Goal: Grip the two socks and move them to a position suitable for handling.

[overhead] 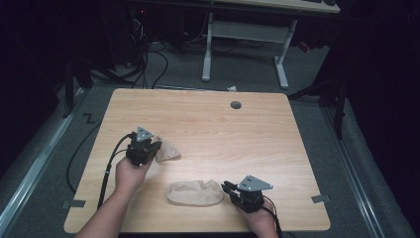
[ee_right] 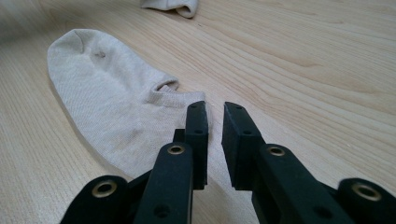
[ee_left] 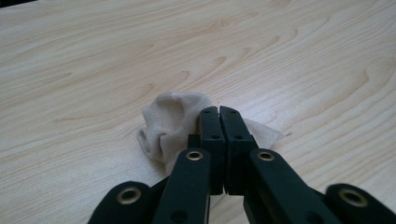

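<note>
Right, left gripper (ee_left: 219, 112) is pinching the bunched sock (ee_left: 173, 123) with jaws fully together, toward the desk's (overhead: 208, 119) left edge. Right gripper (ee_right: 215, 109) is hovering, jaws slightly parted, gripping nothing, over the flat sock's (ee_right: 107, 98) cuff near the front edge; its length is running left-right, nearest the right hand.

Left hand-held gripper (overhead: 148, 148), jaws pressed together, forearm angled inward; right hand-held gripper (overhead: 231, 188), jaws narrowly parted, pointing left.
</note>
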`<act>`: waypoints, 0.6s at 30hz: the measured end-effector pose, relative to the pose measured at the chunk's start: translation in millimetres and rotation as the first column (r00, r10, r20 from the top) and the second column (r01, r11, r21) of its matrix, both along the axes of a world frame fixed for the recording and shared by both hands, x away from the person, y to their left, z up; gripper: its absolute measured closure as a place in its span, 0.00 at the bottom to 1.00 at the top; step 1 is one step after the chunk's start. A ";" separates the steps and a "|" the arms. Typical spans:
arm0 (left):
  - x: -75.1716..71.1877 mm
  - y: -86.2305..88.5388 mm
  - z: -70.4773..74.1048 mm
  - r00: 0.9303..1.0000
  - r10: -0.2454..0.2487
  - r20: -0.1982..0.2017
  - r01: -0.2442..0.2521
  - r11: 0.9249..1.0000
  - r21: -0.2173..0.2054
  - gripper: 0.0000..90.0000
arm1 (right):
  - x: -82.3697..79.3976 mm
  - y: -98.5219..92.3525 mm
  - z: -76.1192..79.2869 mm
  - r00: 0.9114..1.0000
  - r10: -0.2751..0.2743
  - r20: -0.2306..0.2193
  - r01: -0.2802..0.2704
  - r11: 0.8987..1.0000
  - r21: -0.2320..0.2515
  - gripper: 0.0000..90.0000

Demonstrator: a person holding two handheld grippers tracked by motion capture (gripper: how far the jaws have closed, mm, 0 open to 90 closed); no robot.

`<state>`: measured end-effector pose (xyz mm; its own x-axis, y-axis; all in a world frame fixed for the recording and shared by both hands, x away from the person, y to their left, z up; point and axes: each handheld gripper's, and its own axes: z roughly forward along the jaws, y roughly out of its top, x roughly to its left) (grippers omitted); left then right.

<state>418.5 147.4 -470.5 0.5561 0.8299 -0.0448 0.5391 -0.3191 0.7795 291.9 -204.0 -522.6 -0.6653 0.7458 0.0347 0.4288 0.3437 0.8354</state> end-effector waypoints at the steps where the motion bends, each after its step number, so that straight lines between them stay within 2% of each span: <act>1: -1.6 1.3 1.3 1.000 -0.003 -0.001 0.003 1.000 -0.004 0.99 | 0.1 0.1 -0.2 1.000 0.001 0.002 -0.001 1.000 -0.001 0.90; 7: -12.1 6.8 12.9 1.000 -0.010 0.017 0.010 1.000 -0.019 0.99 | 0.0 0.9 -0.4 1.000 0.005 0.002 -0.005 1.000 -0.006 0.90; 14: -17.1 9.6 26.1 0.999 -0.007 0.045 0.008 1.000 -0.023 0.99 | 0.1 1.0 -0.4 1.000 0.003 0.001 -0.003 1.000 -0.002 0.90; 17: -18.6 13.9 36.1 0.998 0.006 0.061 -0.005 1.000 -0.015 0.99 | -0.1 1.1 -0.4 1.000 0.005 0.001 -0.005 1.000 0.001 0.90; 18: -18.6 16.0 38.6 0.998 0.014 0.068 -0.012 1.000 -0.024 0.99 | -0.1 1.2 -0.6 1.000 0.006 0.001 -0.006 1.000 0.004 0.90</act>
